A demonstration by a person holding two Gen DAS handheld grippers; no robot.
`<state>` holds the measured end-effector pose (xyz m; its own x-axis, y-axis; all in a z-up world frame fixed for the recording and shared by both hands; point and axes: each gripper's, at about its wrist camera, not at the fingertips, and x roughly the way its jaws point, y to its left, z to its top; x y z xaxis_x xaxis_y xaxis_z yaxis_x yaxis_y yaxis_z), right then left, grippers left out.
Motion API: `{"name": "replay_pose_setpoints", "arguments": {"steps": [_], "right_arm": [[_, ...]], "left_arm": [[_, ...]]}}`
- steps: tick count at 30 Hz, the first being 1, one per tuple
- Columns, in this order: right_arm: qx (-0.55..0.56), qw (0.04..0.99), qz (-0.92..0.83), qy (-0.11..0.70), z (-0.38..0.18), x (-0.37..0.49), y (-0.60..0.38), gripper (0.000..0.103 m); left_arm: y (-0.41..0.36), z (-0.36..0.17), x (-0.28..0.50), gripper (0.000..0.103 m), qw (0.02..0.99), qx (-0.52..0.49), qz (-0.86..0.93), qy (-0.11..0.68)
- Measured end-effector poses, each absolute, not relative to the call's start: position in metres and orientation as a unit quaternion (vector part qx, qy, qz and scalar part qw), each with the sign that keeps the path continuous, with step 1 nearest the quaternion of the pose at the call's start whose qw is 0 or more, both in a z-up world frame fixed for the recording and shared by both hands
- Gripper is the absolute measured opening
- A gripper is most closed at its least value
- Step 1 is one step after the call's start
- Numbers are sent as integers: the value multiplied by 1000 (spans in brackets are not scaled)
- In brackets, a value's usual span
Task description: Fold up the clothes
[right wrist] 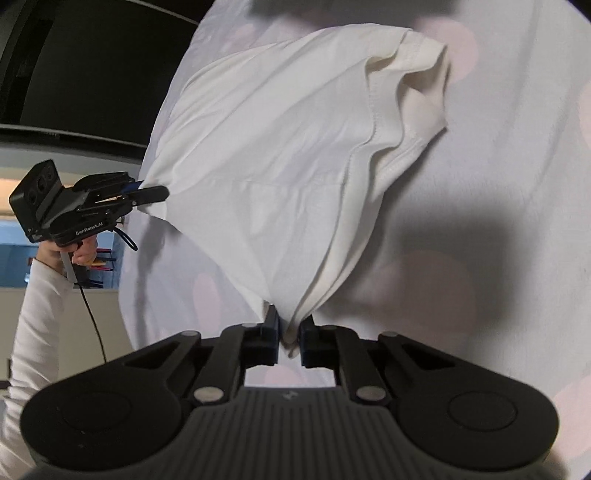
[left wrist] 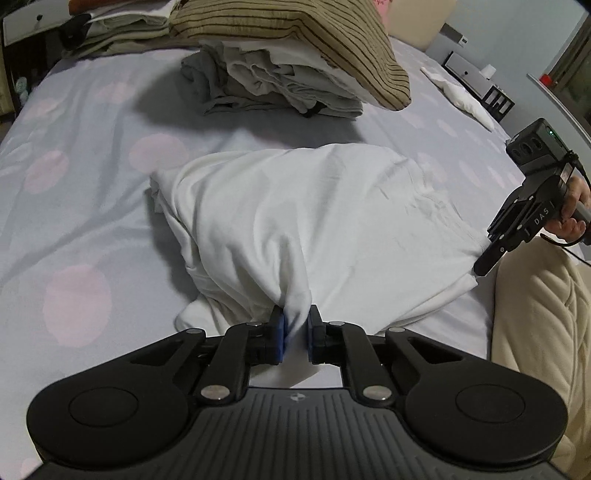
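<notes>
Both the left claw and the right claw grasp bunched edges of the soft, light white cotton shirt, which sags limply ahead; corner grips suit it.

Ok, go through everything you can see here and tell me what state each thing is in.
White shirt: partly folded, bunched, lifted off the bed at two edges.
Left gripper: shut on the shirt's edge.
Right gripper: shut on another edge.
Stack of clothes: folded, piled.
Striped pillow: lying on top of the stack.
Bed sheet: spread out, lightly creased.
</notes>
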<state>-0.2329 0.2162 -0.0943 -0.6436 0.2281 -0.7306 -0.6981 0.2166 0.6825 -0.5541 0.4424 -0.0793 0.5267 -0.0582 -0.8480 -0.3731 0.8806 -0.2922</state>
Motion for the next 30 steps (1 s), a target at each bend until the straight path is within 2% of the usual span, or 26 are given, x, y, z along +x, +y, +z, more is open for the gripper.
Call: {"name": "replay_pose_setpoints", "arguments": {"steps": [3,7,8,9,10,11,12,13,18,26,28,29,30], "right_arm": [[-187,384,583,691,-104,-231,217,11],[-229,423,548,684,-132,-232,214,10],[-226,425,548,684,-135,-231,212,10],[-222,420,554,683,-133,-228,211,13],[-219,417,562,680,-130,-226,210,28],[-220,421,573,668,-122,-221,208,60],[-220,442,585,643,-108,-210,202,74],[-215,464,595,620,-95,-198,198,83],[-92,550,580,594,-76,-131,197,83],[76,571,514,636,-140,-125,244,83],[98,562,513,641,-146,-123,250,82],[100,557,514,645,-148,-123,253,77],[102,552,514,648,-149,-122,255,73]], "left_arm": [[446,-91,-542,10,823,-218,105,514],[447,-119,-529,19,779,-229,117,571],[446,-120,-530,22,779,-224,111,574],[445,-118,-533,30,783,-216,102,575],[445,-114,-538,38,785,-210,93,576],[448,-110,-543,56,786,-202,95,576],[451,-106,-548,62,788,-193,103,576],[455,-102,-552,62,789,-184,111,576],[506,-83,-542,62,792,-201,225,531],[574,-97,-484,59,778,-280,319,463],[576,-106,-476,55,781,-313,303,449],[577,-111,-470,45,781,-328,289,446],[575,-117,-465,41,781,-334,279,449]]}}
